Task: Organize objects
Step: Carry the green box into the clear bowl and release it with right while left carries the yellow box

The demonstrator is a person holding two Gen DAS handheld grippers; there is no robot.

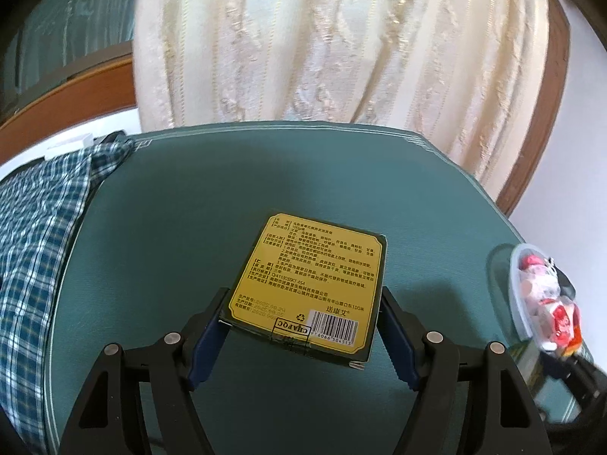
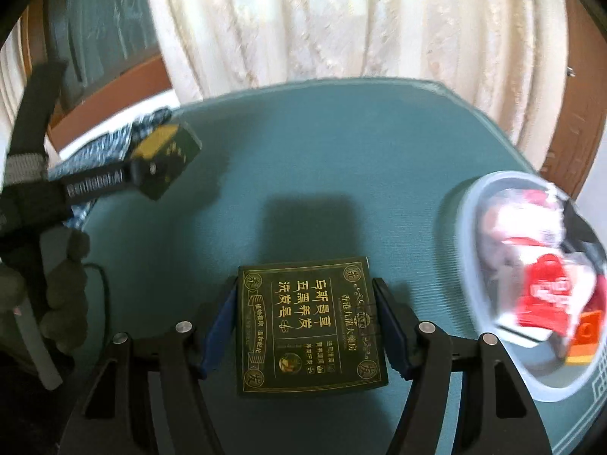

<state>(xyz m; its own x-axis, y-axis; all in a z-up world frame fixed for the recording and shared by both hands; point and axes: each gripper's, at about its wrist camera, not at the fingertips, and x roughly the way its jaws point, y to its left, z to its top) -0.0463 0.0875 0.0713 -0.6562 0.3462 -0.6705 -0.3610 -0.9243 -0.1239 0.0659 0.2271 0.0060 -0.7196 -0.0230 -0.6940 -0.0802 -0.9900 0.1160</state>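
Left wrist view: the blue-padded fingers (image 1: 205, 337) of the left gripper (image 1: 301, 335) pinch a flat box (image 1: 309, 284) by its two side edges, yellow printed back with barcode facing up, held above a teal cushion (image 1: 265, 174). A checked cloth (image 1: 41, 220) lies at the cushion's left edge; a clear tub (image 1: 546, 295) of red-and-white packets sits at its right edge; a cream curtain (image 1: 341, 38) hangs behind.

Right wrist view: the pads (image 2: 218, 330) of the right gripper (image 2: 307, 326) bear on the sides of a second box (image 2: 309, 326), dark green face with gold lettering upward, low over the cushion (image 2: 341, 144), its shadow just beyond. The tub (image 2: 531, 284) lies near, to the right. At far left a gloved hand (image 2: 57, 284) carries the left gripper (image 2: 144, 172), clamped on its box (image 2: 167, 151).
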